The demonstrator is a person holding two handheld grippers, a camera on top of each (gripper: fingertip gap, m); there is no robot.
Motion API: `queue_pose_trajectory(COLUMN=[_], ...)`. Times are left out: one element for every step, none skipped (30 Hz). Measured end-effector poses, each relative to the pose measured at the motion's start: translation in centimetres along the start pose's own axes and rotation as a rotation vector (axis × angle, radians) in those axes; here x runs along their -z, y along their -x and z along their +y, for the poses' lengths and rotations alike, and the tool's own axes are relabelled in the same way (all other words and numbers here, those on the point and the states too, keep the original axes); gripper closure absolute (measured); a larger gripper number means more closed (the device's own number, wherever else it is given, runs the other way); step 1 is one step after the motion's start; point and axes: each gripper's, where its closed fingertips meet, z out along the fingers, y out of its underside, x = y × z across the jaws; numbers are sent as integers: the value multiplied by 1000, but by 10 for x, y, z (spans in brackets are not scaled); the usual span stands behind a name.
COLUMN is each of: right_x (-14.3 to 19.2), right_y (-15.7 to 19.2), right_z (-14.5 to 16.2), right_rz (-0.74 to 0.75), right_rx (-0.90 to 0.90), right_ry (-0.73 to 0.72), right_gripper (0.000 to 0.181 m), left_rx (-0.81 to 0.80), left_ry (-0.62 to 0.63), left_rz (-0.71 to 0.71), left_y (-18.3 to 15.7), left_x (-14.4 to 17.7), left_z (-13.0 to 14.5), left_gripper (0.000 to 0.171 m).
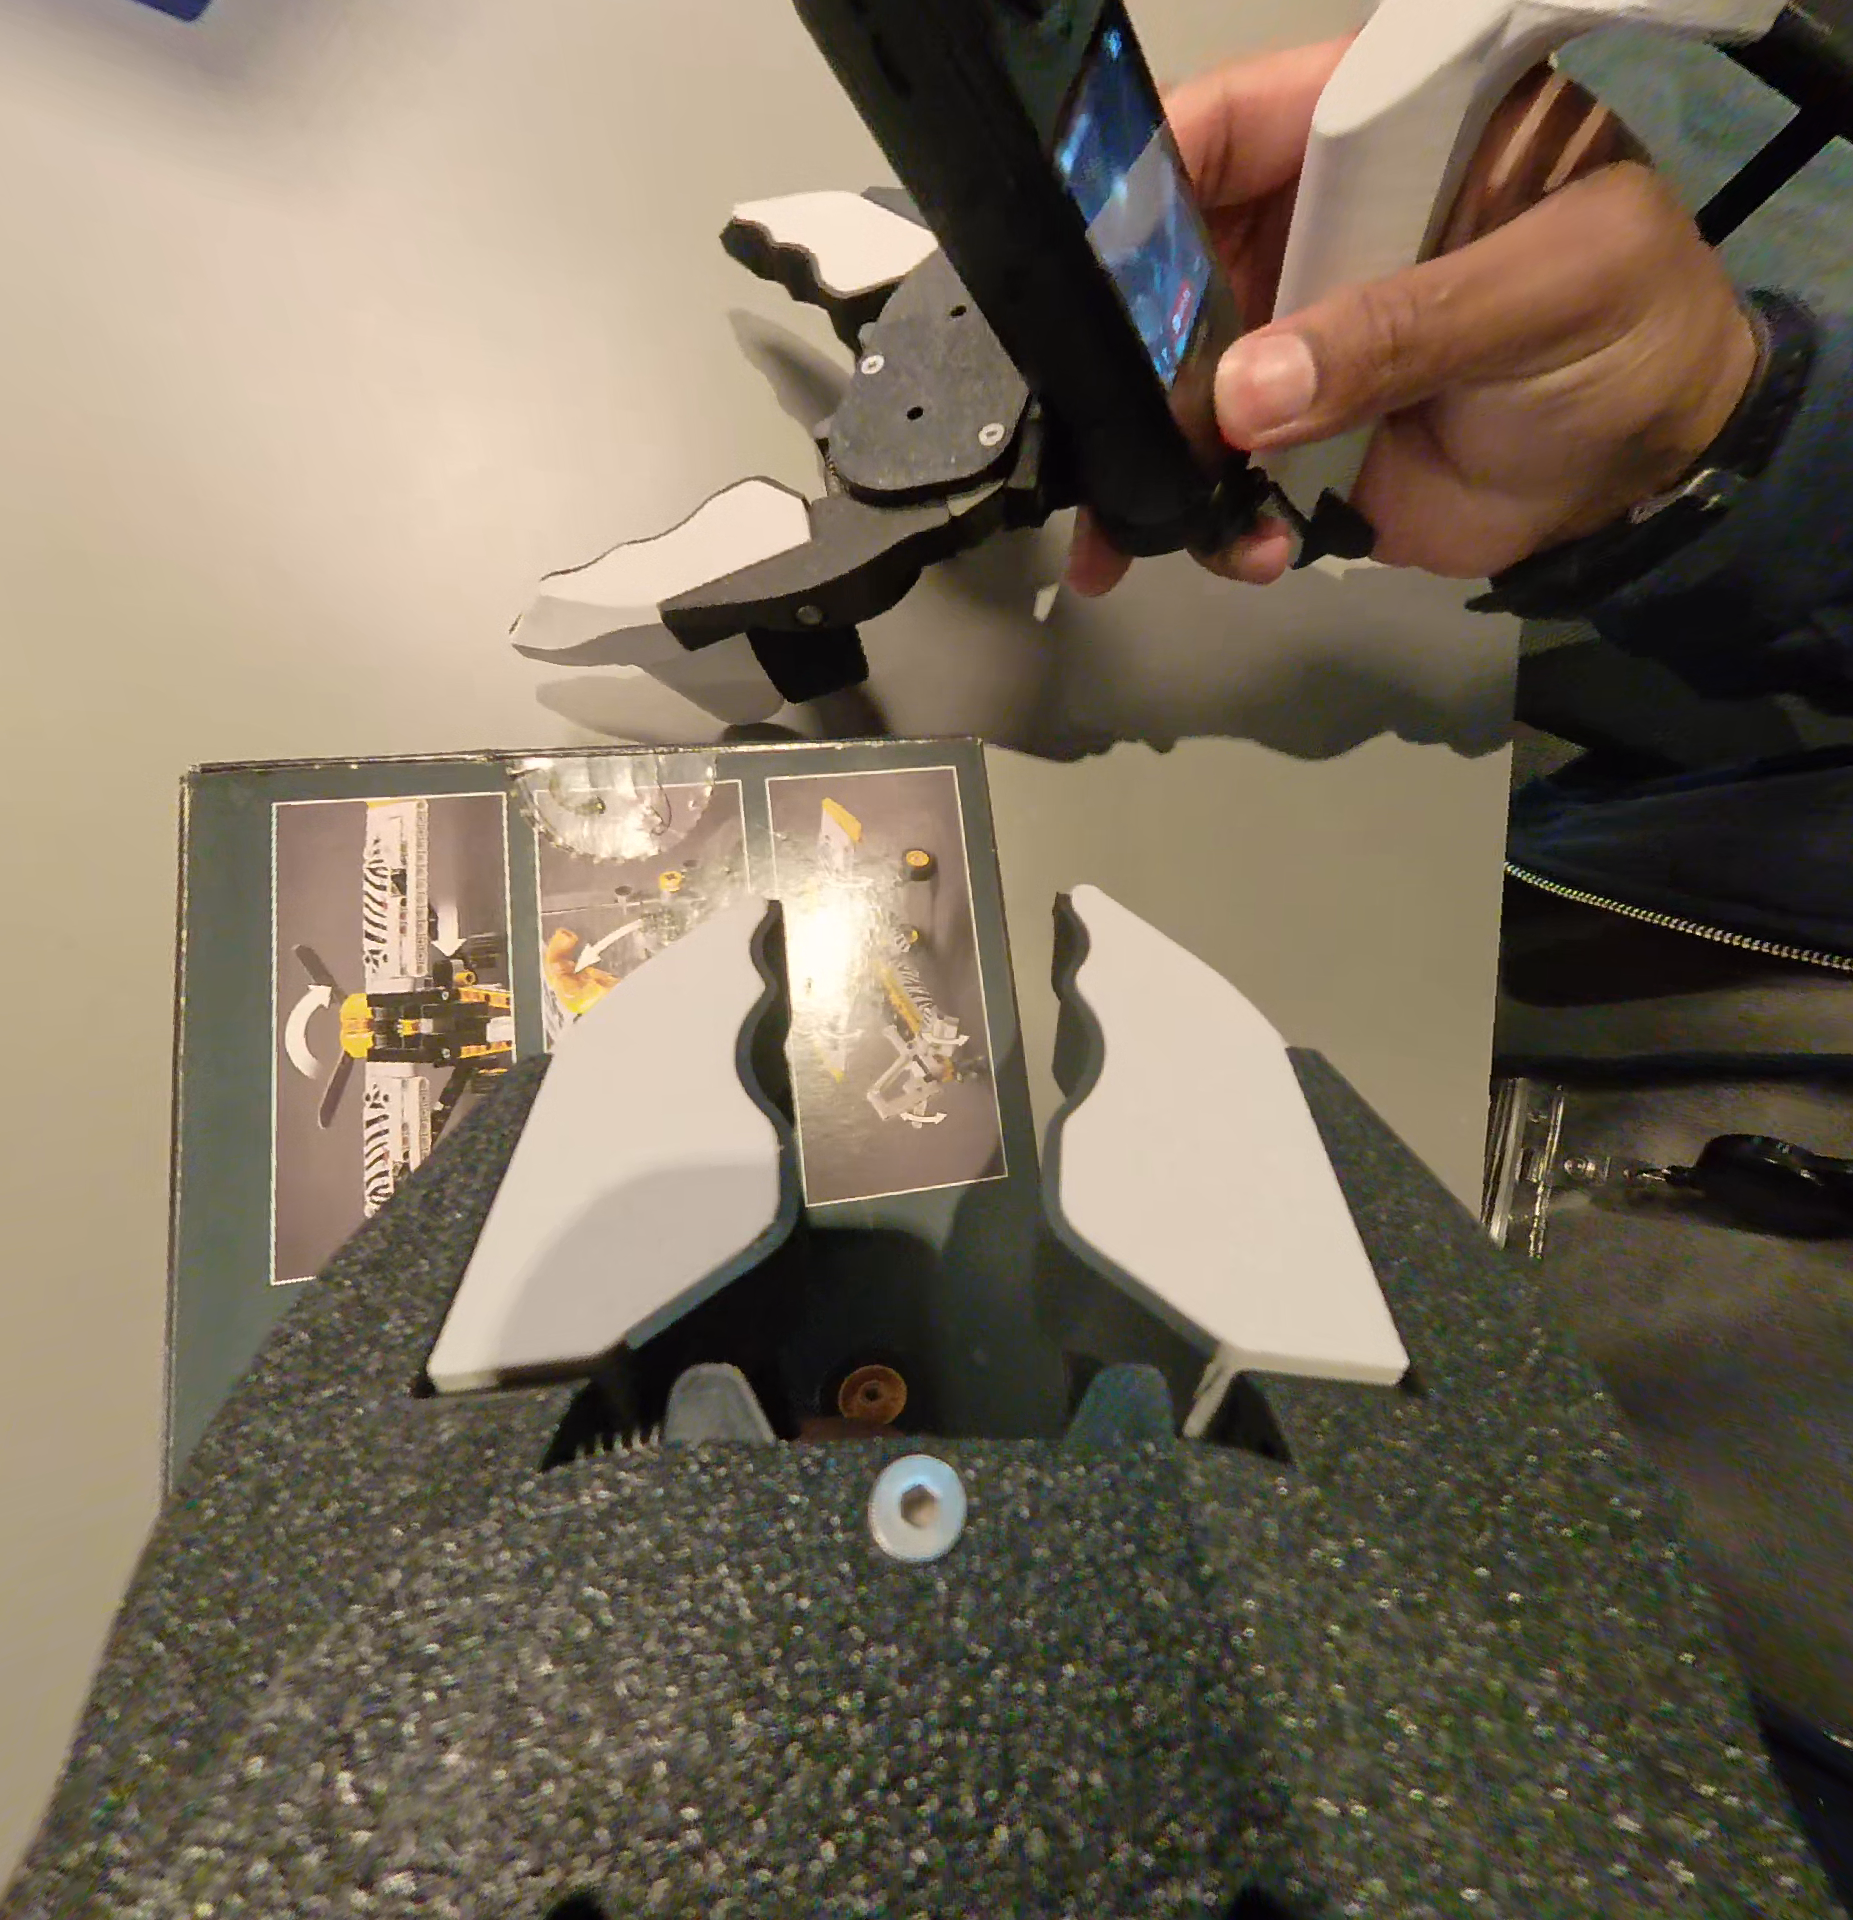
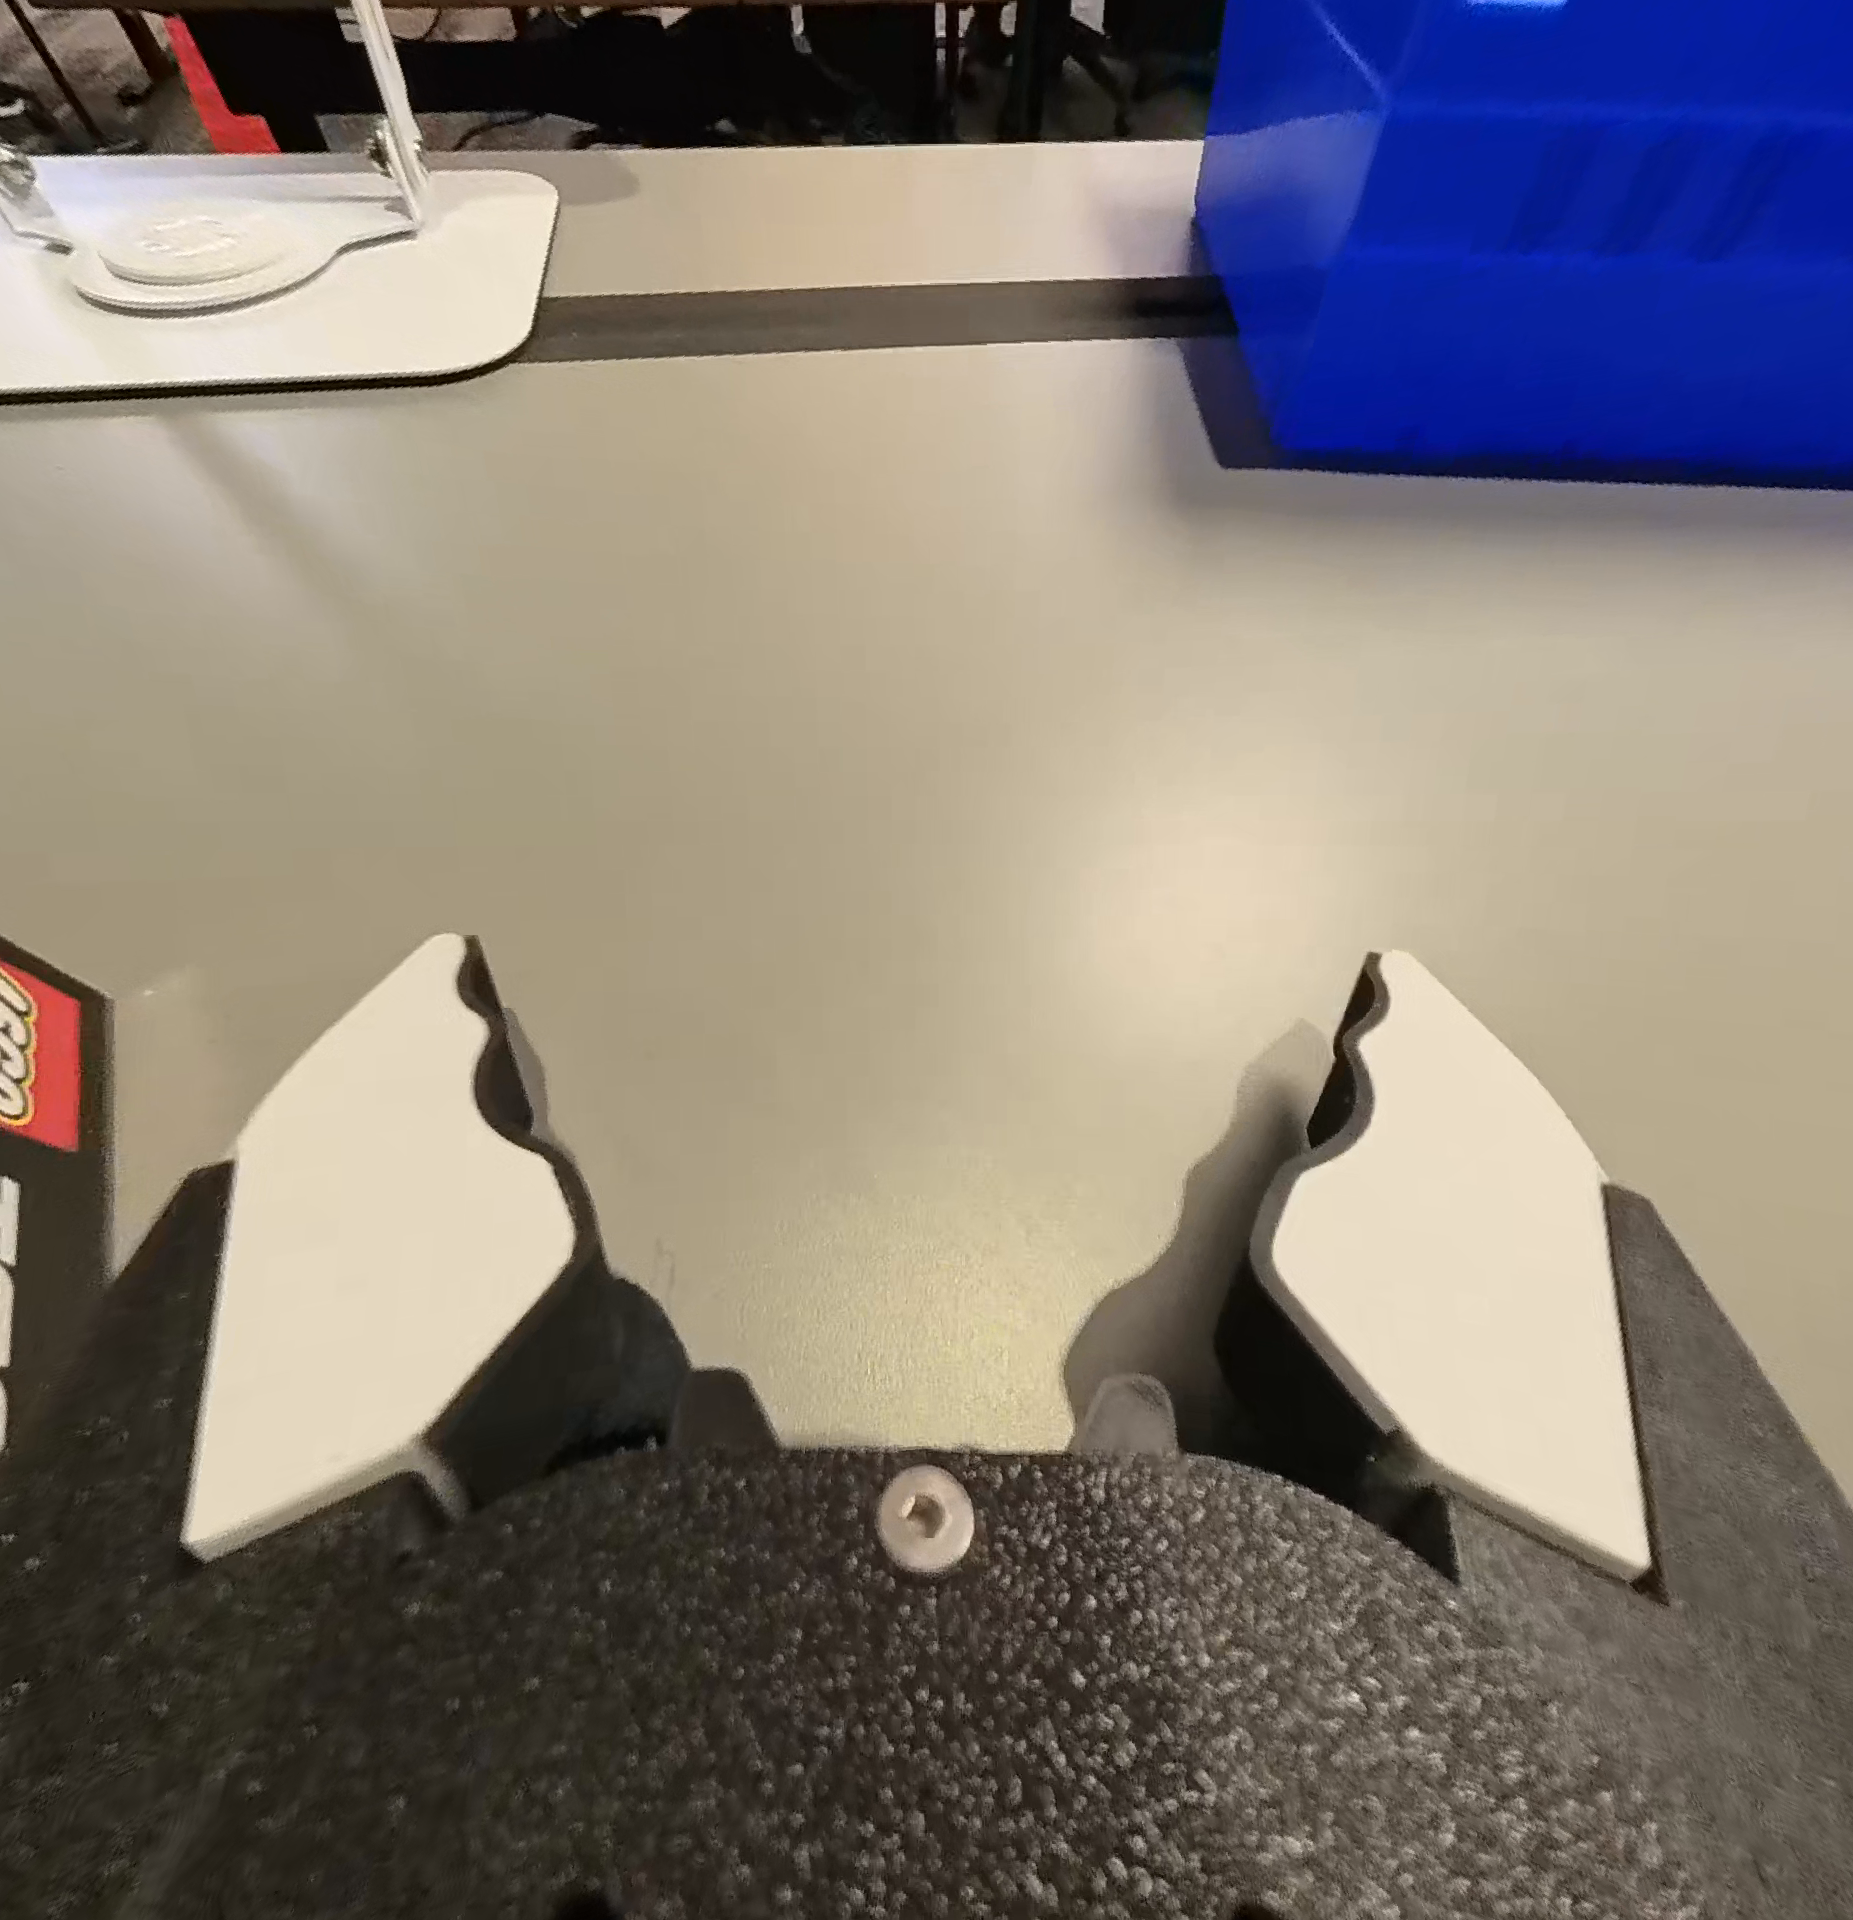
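A dark cardboard box [image 1: 226, 1039] printed with pictures of a toy model lies flat on the grey table [image 1: 278, 416]. My left gripper [image 1: 917, 909] is open and empty, just above the box's right part, with the box's right edge between the fingers. My right gripper [image 1: 631, 426] is open and empty, held by a hand [image 1: 1473, 395] low over the table just beyond the box's far edge. In the right wrist view the right gripper [image 2: 920, 954] has only bare table between its fingers, and a corner of the box [image 2: 18, 1091] shows at the left edge.
A blue plastic bin [image 2: 1545, 260] stands at the far right of the table. A white stand base [image 2: 278, 281] sits at the far left by a black strip [image 2: 849, 312]. A person's dark zipped jacket [image 1: 1680, 883] is beside the table's edge.
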Motion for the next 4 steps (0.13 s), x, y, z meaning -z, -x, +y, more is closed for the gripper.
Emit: queue_pose_trajectory(right_x=[0,-1,-1,-2], right_y=[-1,-1,0,0], right_z=[1,1,1,1], right_rz=[3,6,8,11], right_rx=[-1,-3,-5,-6], right_ry=[5,8,8,9], right_gripper=[35,35,35,35], left_rx=[0,-1,-1,-2], left_ry=[0,0,0,0], left_rz=[0,0,-1,-1], left_y=[0,0,0,0], left_x=[0,0,0,0], left_z=[0,0,0,0], left_gripper=[122,122,122,122])
